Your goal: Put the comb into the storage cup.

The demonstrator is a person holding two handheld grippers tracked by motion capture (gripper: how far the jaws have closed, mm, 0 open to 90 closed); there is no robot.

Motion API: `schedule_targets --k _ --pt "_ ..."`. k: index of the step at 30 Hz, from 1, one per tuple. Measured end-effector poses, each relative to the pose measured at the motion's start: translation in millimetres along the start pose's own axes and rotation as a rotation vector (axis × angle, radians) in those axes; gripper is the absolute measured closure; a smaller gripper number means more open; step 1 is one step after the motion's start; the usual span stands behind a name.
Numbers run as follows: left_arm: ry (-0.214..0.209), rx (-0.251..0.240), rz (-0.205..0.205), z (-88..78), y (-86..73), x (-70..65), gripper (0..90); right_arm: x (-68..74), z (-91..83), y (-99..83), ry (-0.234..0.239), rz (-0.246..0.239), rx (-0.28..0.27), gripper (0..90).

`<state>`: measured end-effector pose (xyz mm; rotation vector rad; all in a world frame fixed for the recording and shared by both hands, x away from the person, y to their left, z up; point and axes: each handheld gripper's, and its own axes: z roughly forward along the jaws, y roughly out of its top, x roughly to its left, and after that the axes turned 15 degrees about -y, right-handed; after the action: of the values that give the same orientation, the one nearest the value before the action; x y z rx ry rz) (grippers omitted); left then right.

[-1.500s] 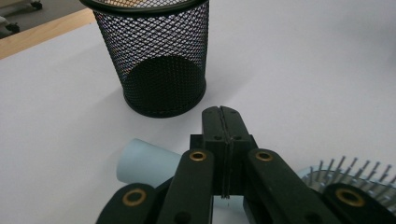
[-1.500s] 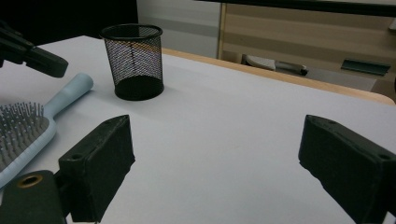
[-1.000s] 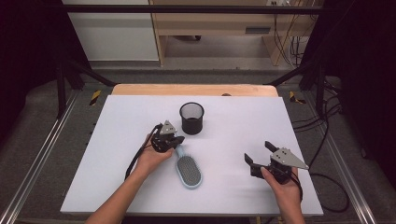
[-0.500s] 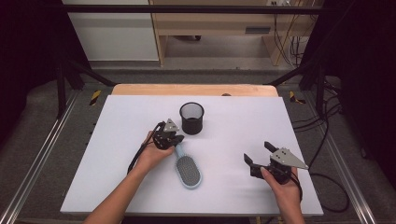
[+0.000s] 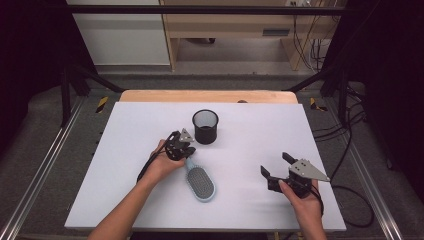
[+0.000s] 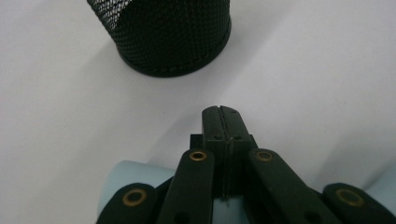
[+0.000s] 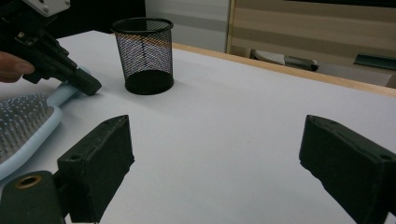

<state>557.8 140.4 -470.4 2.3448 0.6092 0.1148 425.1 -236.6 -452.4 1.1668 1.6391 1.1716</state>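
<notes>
The left gripper (image 5: 186, 148) sits over the handle end of the light-blue hairbrush (image 5: 199, 182), which lies flat on the white table (image 5: 125, 150) with its bristle pad facing up and its head pointing toward the person. In the left gripper view the 2 fingers (image 6: 214, 126) meet tip to tip with no gap, and the blue handle shows below and behind them rather than between the pads, so the fingers are fully closed and appear to rest on or just over the handle without clamping it. The black mesh pen cup (image 5: 205, 126) stands upright just beyond the handle end, near but apart from it. The right gripper (image 5: 275, 167) hovers well apart at the right side of the table with its fingers spread wide and nothing between them. Risk assessment: lifting from this pose would likely leave the hairbrush behind, because closed tips cannot enclose the handle. Pressing down on the handle end could pivot or skid the brush on the smooth surface. A forward push could drive the handle into the light cup and tip it.
</notes>
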Motion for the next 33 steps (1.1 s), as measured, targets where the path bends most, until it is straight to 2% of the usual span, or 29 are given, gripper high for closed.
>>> schedule_targets --k 3,6,9,15,19,25,30,33 --pt "-0.003 -0.028 -0.019 -10.3 -9.5 0.6 90.0 0.1 0.8 -0.4 0.002 -0.001 0.004 9.8" --pt "0.001 -0.011 -0.022 -17.9 -18.6 -0.1 90.0 0.6 1.5 -0.5 0.005 -0.003 0.007 9.8" --pt "-0.012 -0.04 -0.045 -26.8 -28.7 0.5 90.0 2.1 1.8 -0.4 0.008 -0.009 0.009 9.8" --pt "-0.012 -0.046 -0.039 -38.0 -37.8 -3.2 90.0 4.0 2.5 -0.6 0.012 -0.015 0.014 9.8" --pt "-0.011 -0.023 -0.022 -41.7 -42.3 -5.8 90.0 4.5 3.4 -1.3 0.017 -0.016 0.022 9.8" --pt "-0.012 -0.023 -0.027 -43.4 -45.3 -1.7 90.0 5.8 3.5 -1.6 0.026 -0.022 0.029 9.8" --pt "-0.003 -0.011 -0.046 -49.6 -56.1 5.7 90.0 5.6 3.9 -2.3 0.028 -0.022 0.032 9.8" --pt "-0.008 -0.012 -0.048 -55.0 -62.6 4.1 90.0 6.2 4.6 -2.1 0.031 -0.026 0.03 9.8"
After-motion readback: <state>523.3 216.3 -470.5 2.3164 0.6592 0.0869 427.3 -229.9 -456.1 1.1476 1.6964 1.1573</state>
